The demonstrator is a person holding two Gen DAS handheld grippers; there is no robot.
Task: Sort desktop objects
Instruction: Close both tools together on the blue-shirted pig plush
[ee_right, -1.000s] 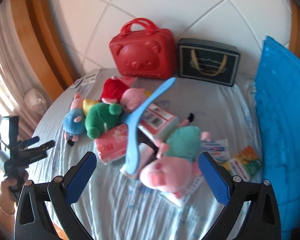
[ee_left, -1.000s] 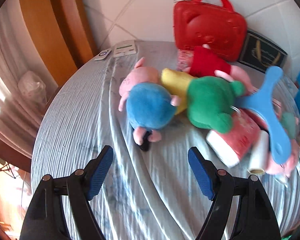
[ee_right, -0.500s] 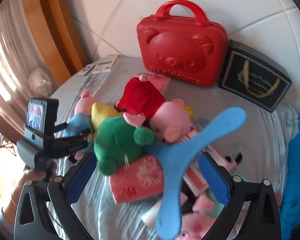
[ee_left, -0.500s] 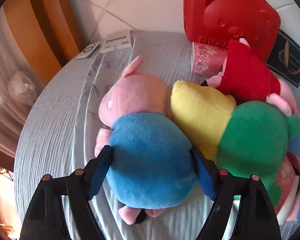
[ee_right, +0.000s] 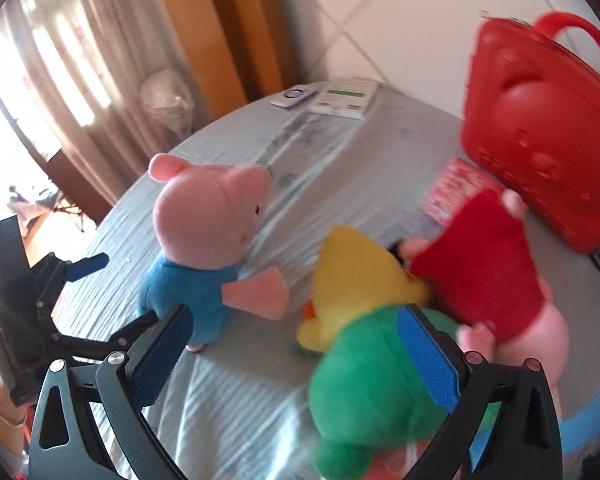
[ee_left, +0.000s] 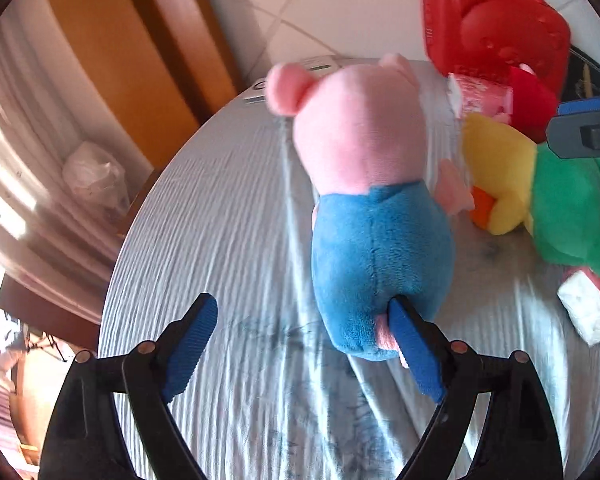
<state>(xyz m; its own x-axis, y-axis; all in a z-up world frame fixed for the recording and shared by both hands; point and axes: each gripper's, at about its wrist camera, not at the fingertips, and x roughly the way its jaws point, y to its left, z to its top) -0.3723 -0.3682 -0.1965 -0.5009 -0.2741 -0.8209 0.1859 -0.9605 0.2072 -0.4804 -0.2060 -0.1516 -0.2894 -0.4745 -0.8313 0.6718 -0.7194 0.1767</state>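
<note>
A pink pig plush in a blue shirt (ee_left: 376,216) stands upright on the grey cloth, also in the right wrist view (ee_right: 204,240). My left gripper (ee_left: 304,344) is open; its right finger (ee_left: 414,354) touches the plush's base, the left finger is apart from it. A yellow and green plush (ee_right: 376,344) lies beside it, also in the left wrist view (ee_left: 556,196). My right gripper (ee_right: 296,356) is open and straddles its green body. A pig plush in a red dress (ee_right: 496,276) lies behind.
A red bear-shaped case (ee_right: 540,152) stands against the tiled wall, with a pink tissue pack (ee_right: 456,188) in front. Two remotes (ee_right: 332,98) lie at the far edge. Another tissue pack (ee_left: 592,300) lies to the right. Curtains and a wooden frame are on the left.
The blue-shirted pig plush has gone from lying between my left fingers to standing upright, pulled left from the pile. My right gripper moved forward and left over the green plush.
</note>
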